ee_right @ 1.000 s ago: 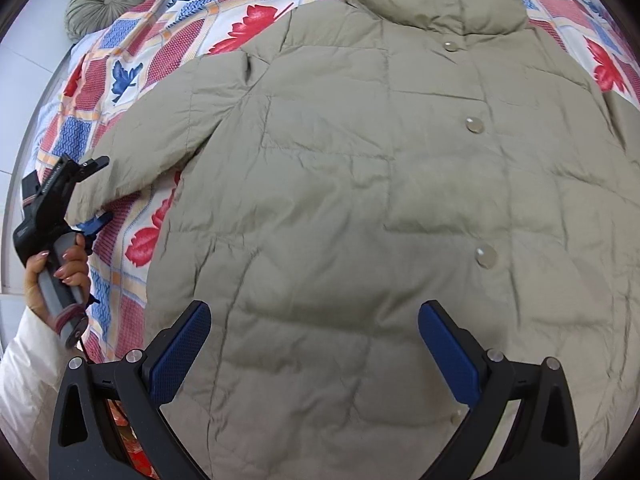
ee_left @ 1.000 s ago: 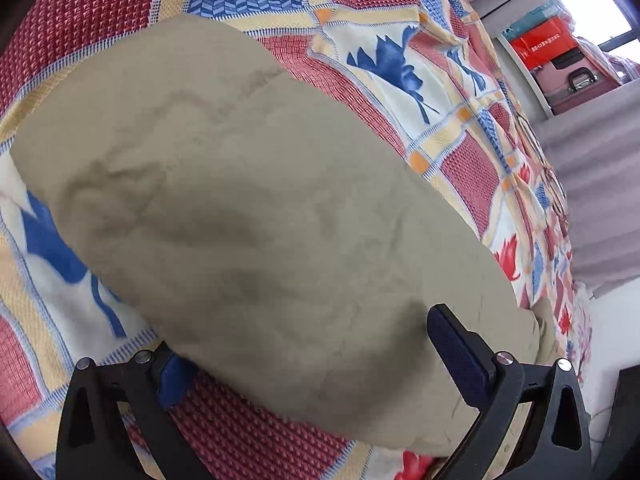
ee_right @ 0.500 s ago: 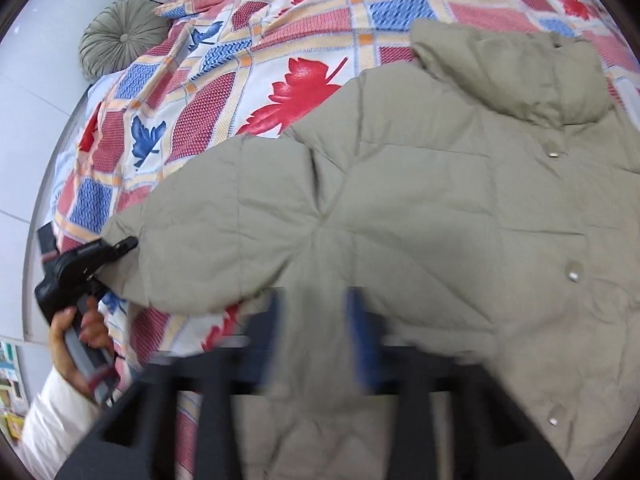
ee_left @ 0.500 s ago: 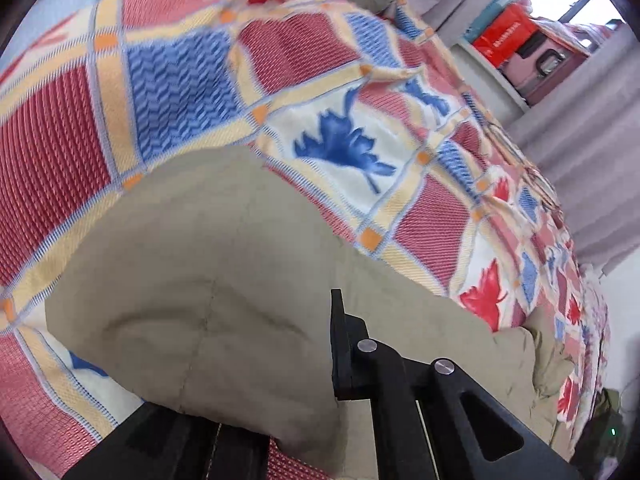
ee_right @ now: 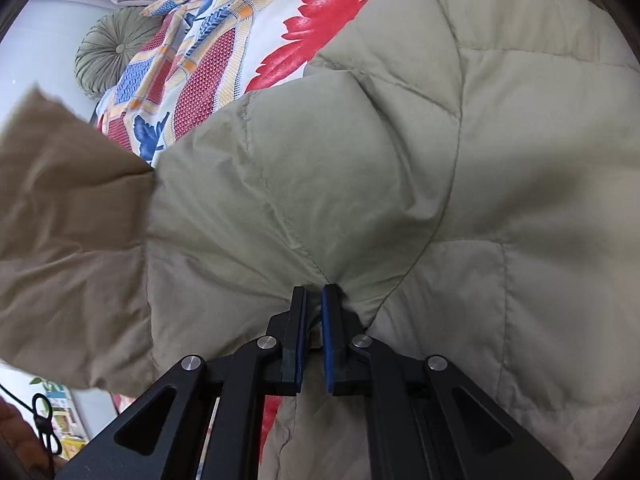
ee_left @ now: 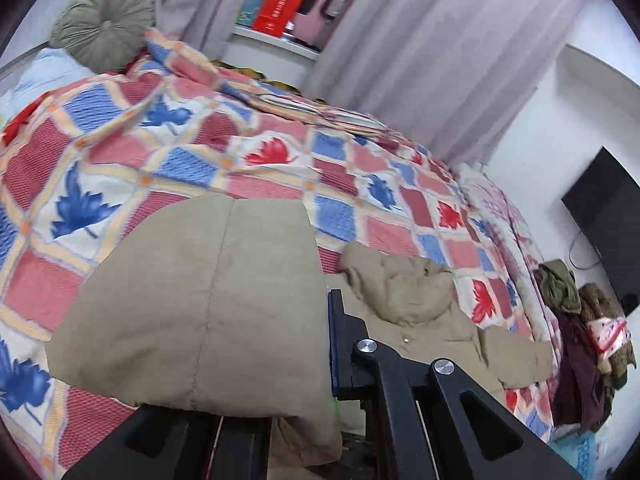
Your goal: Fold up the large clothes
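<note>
A khaki padded jacket (ee_right: 460, 160) lies spread on a patchwork bedspread (ee_left: 160, 152). My left gripper (ee_left: 324, 344) is shut on the jacket's sleeve (ee_left: 208, 304). The sleeve end is raised off the bed and drapes over the left finger, hiding it. The jacket's hood (ee_left: 404, 288) and body lie beyond on the bed. In the right wrist view my right gripper (ee_right: 314, 300) is shut on a pinch of quilted fabric where the sleeve joins the body. The lifted sleeve (ee_right: 64, 232) hangs blurred at the left of that view.
A round green cushion (ee_left: 104, 20) sits at the head of the bed. Grey curtains (ee_left: 440, 60) hang behind. A pile of clothes (ee_left: 580, 340) stands at the bed's far right, under a dark wall screen (ee_left: 608, 220).
Both grippers went from wide open to shut on the jacket. The left one has lifted the sleeve end off the bed and rolled. The right one dropped closer to the jacket.
</note>
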Tool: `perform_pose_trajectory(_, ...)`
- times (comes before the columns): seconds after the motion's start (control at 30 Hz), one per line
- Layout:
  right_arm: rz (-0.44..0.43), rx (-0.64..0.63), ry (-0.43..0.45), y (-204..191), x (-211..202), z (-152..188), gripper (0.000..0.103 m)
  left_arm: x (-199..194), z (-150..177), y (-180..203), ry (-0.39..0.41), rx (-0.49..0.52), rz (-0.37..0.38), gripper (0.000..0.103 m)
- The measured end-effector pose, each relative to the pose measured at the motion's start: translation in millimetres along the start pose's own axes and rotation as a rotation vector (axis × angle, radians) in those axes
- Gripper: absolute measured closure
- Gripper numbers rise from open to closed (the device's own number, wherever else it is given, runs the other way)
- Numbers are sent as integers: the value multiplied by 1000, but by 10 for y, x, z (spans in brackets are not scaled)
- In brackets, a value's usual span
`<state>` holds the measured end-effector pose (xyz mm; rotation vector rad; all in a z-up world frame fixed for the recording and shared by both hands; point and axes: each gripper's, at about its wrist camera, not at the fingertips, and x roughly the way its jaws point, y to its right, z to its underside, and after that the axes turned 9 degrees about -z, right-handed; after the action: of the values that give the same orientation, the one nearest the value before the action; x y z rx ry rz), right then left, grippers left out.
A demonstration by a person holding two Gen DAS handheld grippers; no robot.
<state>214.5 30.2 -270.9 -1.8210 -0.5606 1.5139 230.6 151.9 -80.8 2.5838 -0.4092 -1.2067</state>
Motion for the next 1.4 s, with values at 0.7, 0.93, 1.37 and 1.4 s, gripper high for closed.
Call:
perform_pose_trajectory(0.7, 270, 146, 228, 1491, -2490, 717, 95, 1618, 1613, 1822, -287, 481, -247, 40)
perform_pose_trajectory(0.93, 256, 164, 212, 1673, -2487, 731, 93, 1197, 1538, 1809, -252, 442, -205, 6)
perform_pose_trajectory(1.37, 447, -322, 209, 461, -2206, 438, 21, 606, 1232, -79, -262, 6, -363, 6)
perform_pose_trajectory(1.4, 478, -383, 206, 315, -2090, 405, 21, 631, 1269, -169, -267, -13, -379, 6)
